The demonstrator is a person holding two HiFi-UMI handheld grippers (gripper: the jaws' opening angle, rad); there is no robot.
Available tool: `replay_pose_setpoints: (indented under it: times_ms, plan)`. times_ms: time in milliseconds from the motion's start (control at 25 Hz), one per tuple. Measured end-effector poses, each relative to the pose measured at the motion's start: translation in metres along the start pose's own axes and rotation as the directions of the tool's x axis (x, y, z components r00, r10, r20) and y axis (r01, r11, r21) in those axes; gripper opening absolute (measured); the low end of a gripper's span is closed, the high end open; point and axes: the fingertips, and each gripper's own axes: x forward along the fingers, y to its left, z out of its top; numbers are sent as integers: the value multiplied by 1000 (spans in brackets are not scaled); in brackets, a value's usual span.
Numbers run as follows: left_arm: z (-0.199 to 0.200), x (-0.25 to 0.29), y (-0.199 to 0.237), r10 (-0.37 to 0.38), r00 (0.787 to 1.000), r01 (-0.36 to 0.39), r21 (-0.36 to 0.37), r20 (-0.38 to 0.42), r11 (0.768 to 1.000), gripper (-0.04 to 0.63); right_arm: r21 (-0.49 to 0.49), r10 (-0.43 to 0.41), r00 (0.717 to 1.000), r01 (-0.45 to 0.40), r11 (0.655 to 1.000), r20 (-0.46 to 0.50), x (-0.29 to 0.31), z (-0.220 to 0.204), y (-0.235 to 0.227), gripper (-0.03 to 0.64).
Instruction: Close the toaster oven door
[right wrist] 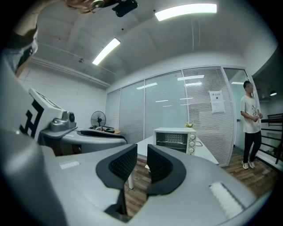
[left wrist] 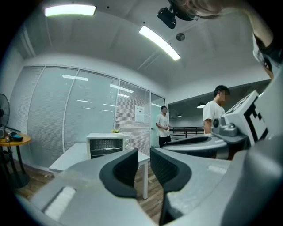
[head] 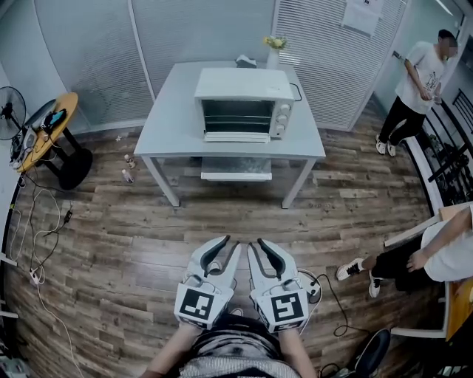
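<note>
Your left claw [head: 224, 244] and right claw [head: 260, 245] stand slightly spread and empty, well short of the toaster oven [head: 244, 96] straight ahead on the table [head: 168, 122], its door [head: 236, 137] hanging open toward you; close in, set one claw under the door's edge and lift steadily.

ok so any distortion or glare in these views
Head view: fisheye bows the floorboards, toaster oven is sharp. Left gripper view: dark round vignette, ceiling light blown out. Right gripper view: same vignette, strip light glares.
</note>
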Motion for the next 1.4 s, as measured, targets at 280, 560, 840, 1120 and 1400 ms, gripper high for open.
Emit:
replay_pose_setpoints:
  times_ms: [280, 560, 840, 1120, 1400]
  plan:
    - [1, 41, 40, -46, 999, 46, -7, -3, 999, 75, -7, -29, 1000, 29, 1000, -4, 55, 7, -16, 71]
    - [6, 88, 87, -88, 996, 87, -25, -16, 996, 75, 4, -39, 999, 39, 999, -12, 119, 11, -36, 71]
    - [4, 118, 128, -125, 992, 126, 15, -26, 992, 75, 18, -79, 996, 80, 997, -32, 168, 18, -47, 70]
    - [3, 136, 153, -144, 989, 142, -77, -26, 987, 75, 16, -92, 995, 93, 996, -31, 201, 14, -50, 71]
    - [-1, 144, 178, -158, 987, 157, -46, -23, 987, 75, 16, -104, 994, 105, 994, -33, 228, 14, -48, 69]
